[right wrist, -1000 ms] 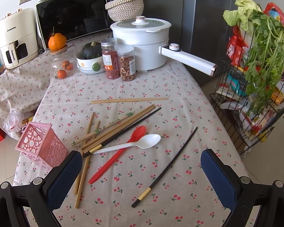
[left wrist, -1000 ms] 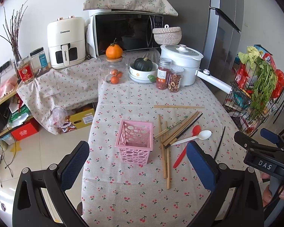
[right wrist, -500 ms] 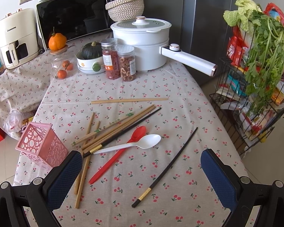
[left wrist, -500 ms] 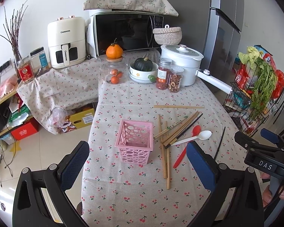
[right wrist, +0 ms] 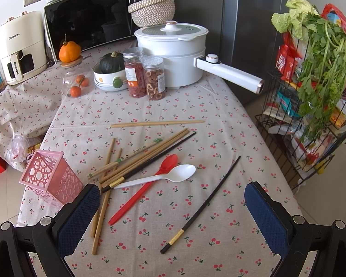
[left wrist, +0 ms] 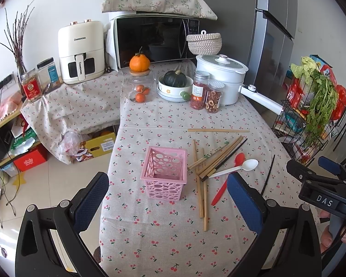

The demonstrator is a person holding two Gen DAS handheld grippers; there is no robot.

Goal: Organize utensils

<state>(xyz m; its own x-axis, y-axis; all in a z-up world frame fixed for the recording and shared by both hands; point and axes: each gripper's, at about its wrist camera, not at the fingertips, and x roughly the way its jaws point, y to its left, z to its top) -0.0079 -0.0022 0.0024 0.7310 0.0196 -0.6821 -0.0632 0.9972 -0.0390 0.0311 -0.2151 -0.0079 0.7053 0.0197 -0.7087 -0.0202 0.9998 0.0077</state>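
A pink perforated basket [left wrist: 164, 172] [right wrist: 51, 179] stands on the cherry-print tablecloth [left wrist: 150, 237]. To its right lie several wooden chopsticks [left wrist: 216, 155] [right wrist: 138, 155], a black chopstick among them [right wrist: 150, 161], a red spoon [left wrist: 227, 179] [right wrist: 145, 190], a white spoon [left wrist: 236, 168] [right wrist: 160, 177], one wooden chopstick apart further back [right wrist: 158, 123] and one black chopstick alone at the right [right wrist: 201, 204]. My left gripper [left wrist: 168, 204] is open and empty, just in front of the basket. My right gripper [right wrist: 171, 219] is open and empty, above the spoons and the lone black chopstick.
At the back of the table stand a white pot with a long handle [right wrist: 173, 53], two jars [right wrist: 144, 77], a bowl with a squash [left wrist: 175, 84] and a glass jar with an orange on top [left wrist: 139, 80]. A wire rack with greens [right wrist: 316, 92] stands beside the table's right edge.
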